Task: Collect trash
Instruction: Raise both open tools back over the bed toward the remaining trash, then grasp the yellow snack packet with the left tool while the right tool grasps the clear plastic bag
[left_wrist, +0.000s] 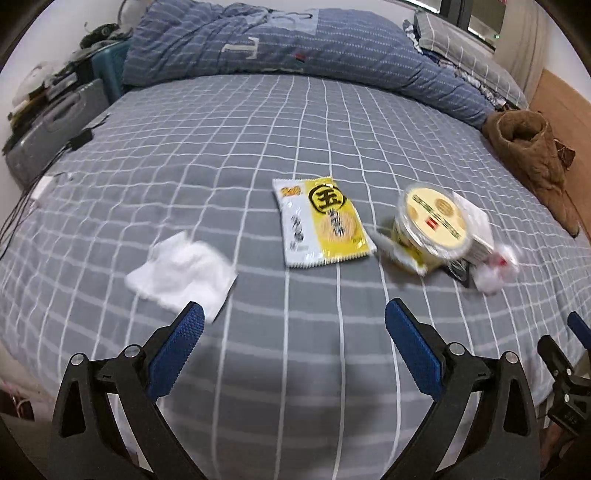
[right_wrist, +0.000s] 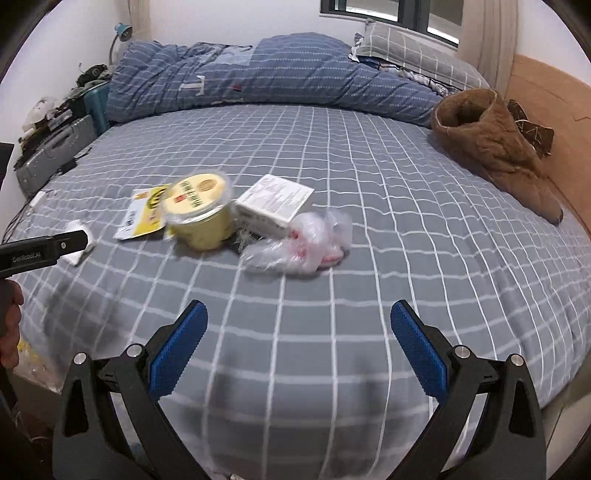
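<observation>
The trash lies in a loose row across the near half of the bed, on its grey checked sheet. A crumpled white tissue sits furthest left, just ahead of the left tongs. To its right, apart from it, a yellow and white snack wrapper lies flat. Next comes a yellow lidded cup tipped on its side, touching a small white box, with a crumpled clear plastic bag just in front of the box. The cup partly hides the wrapper in the right wrist view.

The left tongs are spread wide apart, holding nothing. The right tongs are likewise spread apart and empty, hovering over the sheet short of the bag.

A blue striped duvet is bunched along the far side, and a brown fuzzy garment lies at the right edge.
</observation>
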